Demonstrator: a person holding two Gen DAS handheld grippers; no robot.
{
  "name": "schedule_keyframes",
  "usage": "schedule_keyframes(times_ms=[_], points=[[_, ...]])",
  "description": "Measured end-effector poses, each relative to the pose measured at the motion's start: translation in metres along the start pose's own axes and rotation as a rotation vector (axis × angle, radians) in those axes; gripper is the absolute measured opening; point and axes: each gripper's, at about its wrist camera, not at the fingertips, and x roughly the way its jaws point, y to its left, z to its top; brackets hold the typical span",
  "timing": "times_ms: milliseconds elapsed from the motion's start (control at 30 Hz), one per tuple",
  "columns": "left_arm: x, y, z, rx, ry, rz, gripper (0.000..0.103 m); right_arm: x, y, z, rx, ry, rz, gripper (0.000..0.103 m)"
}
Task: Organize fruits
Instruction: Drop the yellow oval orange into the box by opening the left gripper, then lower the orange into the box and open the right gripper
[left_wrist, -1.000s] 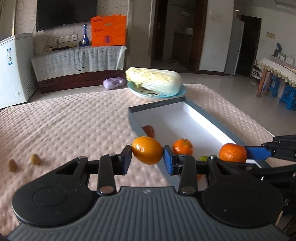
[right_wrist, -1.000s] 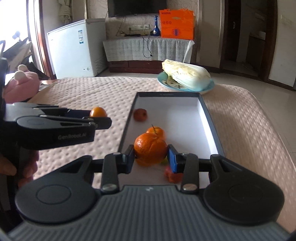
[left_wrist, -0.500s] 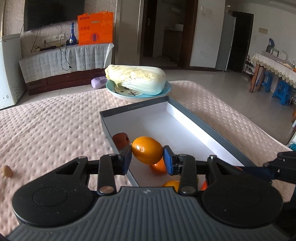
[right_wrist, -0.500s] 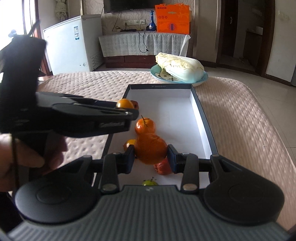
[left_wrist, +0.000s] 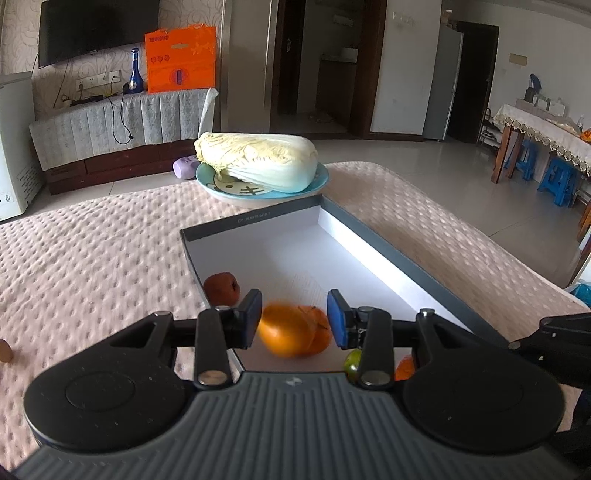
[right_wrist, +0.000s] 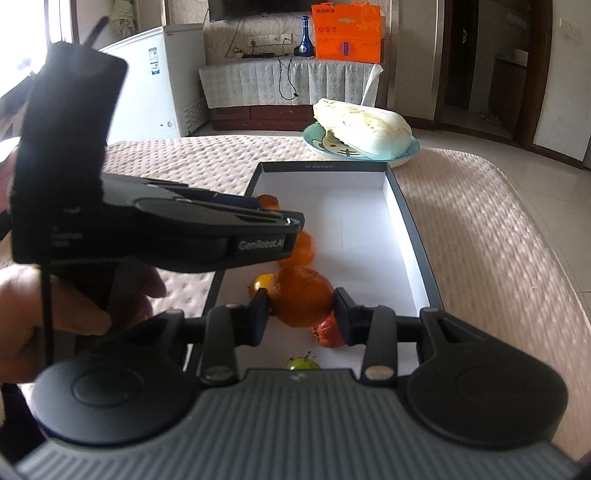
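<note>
Fruits gather in your grey-rimmed white box (left_wrist: 373, 236) — your left gripper (left_wrist: 294, 319) has just parted, its smooth orange fruit (left_wrist: 284, 330) dropping free. Your right gripper (right_wrist: 301, 310) clamps a dimpled orange tangerine (right_wrist: 301, 295) — lower it before letting go.

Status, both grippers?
Left gripper open, orange fruit blurred, loose over box. Right gripper shut on mandarin above box. Nothing blocking.
</note>
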Motion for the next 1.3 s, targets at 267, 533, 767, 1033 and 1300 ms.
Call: schedule_keyframes(times_ms=[267,533,767,1033,1300], points=[[-0.017,0.010,0.000,-0.010,-0.029,-0.007,0.045,0.003,-0.001,0.001,0.012,-0.005,-0.017,0.041],[-0.049,0.028,-0.005,-0.005,-0.052,0.019,0.045,0.010,-0.006,0.004,0.059,-0.014,-0.050,0.041],[-0.077,0.046,-0.015,-0.023,-0.042,0.045,0.045,0.026,-0.002,0.011,0.080,-0.008,-0.072,0.041],[-0.106,0.064,-0.030,-0.017,-0.029,0.086,0.045,0.042,0.002,0.020,0.127,-0.009,-0.097,0.041],[-0.123,0.078,-0.044,-0.015,-0.003,0.094,0.045,0.048,0.011,0.021,0.126,0.002,-0.108,0.041]])
